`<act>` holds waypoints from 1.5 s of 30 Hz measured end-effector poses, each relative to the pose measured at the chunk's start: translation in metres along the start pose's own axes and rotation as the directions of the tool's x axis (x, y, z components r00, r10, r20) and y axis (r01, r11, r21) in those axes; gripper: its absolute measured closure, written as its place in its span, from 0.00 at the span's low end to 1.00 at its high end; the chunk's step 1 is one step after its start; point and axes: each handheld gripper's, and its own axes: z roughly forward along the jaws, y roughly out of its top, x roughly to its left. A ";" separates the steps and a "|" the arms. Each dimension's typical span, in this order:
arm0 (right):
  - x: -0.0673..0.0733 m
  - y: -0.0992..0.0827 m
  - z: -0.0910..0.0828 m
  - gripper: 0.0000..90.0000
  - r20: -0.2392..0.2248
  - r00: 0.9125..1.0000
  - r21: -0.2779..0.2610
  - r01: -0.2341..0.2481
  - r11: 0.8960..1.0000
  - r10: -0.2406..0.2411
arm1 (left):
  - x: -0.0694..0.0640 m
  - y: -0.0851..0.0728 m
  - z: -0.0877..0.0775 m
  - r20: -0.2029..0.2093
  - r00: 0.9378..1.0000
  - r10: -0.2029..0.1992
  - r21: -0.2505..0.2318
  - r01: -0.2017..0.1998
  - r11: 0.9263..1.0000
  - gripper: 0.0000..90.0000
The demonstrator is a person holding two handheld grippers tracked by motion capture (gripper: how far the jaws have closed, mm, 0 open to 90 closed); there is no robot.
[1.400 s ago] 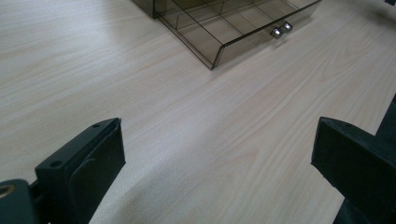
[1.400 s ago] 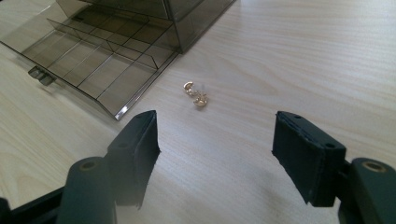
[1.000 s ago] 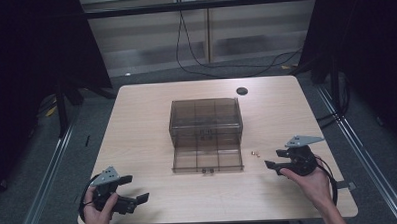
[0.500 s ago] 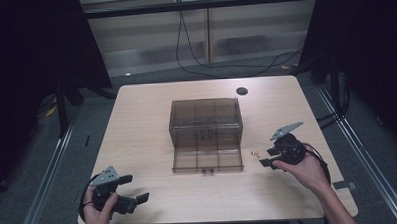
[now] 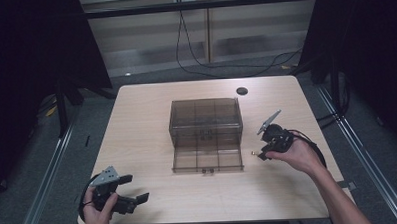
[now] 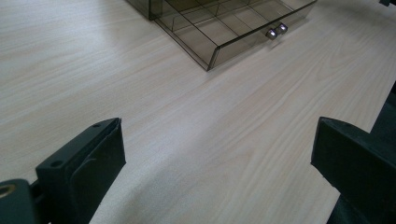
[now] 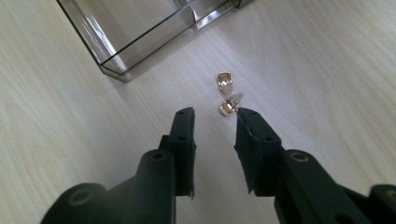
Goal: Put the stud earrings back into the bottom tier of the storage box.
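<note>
A smoky clear drawer box (image 5: 205,117) stands mid-table with its lower drawer (image 5: 206,160) pulled out toward me. Two small gold pieces (image 7: 225,80) (image 7: 229,106) lie on the wood just right of the drawer's corner (image 7: 116,70); they appear as one speck (image 5: 252,153) in the high view. My right gripper (image 7: 215,114) (image 5: 261,153) points at them. It is open, its jaws have just been closing, and nothing is between them; the nearer piece lies just past the right jaw's tip. My left gripper (image 5: 135,188) (image 6: 219,126) rests wide open at the front left corner.
A small black disc (image 5: 242,90) lies near the table's far edge. The drawer's front with two shiny knobs (image 6: 276,31) faces me. Bare wood (image 5: 142,144) stretches left of the box. Dark cables (image 5: 200,62) trail on the floor behind the table.
My right hand has moved left toward the drawer's corner and the gold pieces, tilting its gripper, and its jaws stand closer together. The left hand has stayed still.
</note>
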 end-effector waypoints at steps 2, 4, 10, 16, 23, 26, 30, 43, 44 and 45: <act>-0.002 0.004 0.003 0.78 0.003 1.000 0.028 0.016 0.999 -0.016 | 0.000 0.000 0.001 0.002 1.000 -0.001 0.000 0.001 1.000 0.03; -0.005 0.007 0.005 0.80 0.000 0.999 0.052 0.045 0.998 -0.045 | 0.000 0.000 0.001 0.002 1.000 0.000 0.000 0.000 1.000 0.03; -0.011 0.015 0.008 0.85 0.002 0.997 0.101 0.075 0.992 -0.076 | 0.000 0.000 0.001 0.002 1.000 0.003 -0.001 -0.003 1.000 0.03; -0.013 0.019 0.012 0.89 -0.004 0.996 0.135 0.094 0.986 -0.094 | 0.000 0.000 0.001 -0.003 1.000 0.005 0.009 -0.005 1.000 0.03; -0.017 0.025 0.017 0.89 -0.013 0.995 0.172 0.101 0.980 -0.100 | 0.000 0.000 0.001 0.001 1.000 0.004 0.008 -0.004 1.000 0.03; -0.017 0.028 0.020 0.89 -0.020 0.995 0.188 0.098 0.977 -0.096 | 0.001 0.000 0.001 0.005 1.000 0.004 0.006 -0.004 1.000 0.03; -0.019 0.032 0.023 0.89 -0.019 0.994 0.203 0.111 0.973 -0.110 | 0.000 0.000 0.001 0.003 1.000 0.003 0.006 -0.003 1.000 0.03; -0.023 0.038 0.032 0.91 -0.052 0.993 0.249 0.120 0.961 -0.110 | 0.000 0.000 0.001 0.000 1.000 0.005 0.012 -0.005 1.000 0.03; -0.023 0.038 0.032 0.91 -0.050 0.993 0.250 0.113 0.962 -0.103 | 0.000 0.000 0.001 0.000 1.000 0.005 0.012 -0.005 1.000 0.03; -0.024 0.038 0.033 0.91 -0.052 0.993 0.253 0.116 0.960 -0.106 | 0.000 0.000 0.001 0.002 1.000 0.004 0.011 -0.004 1.000 0.03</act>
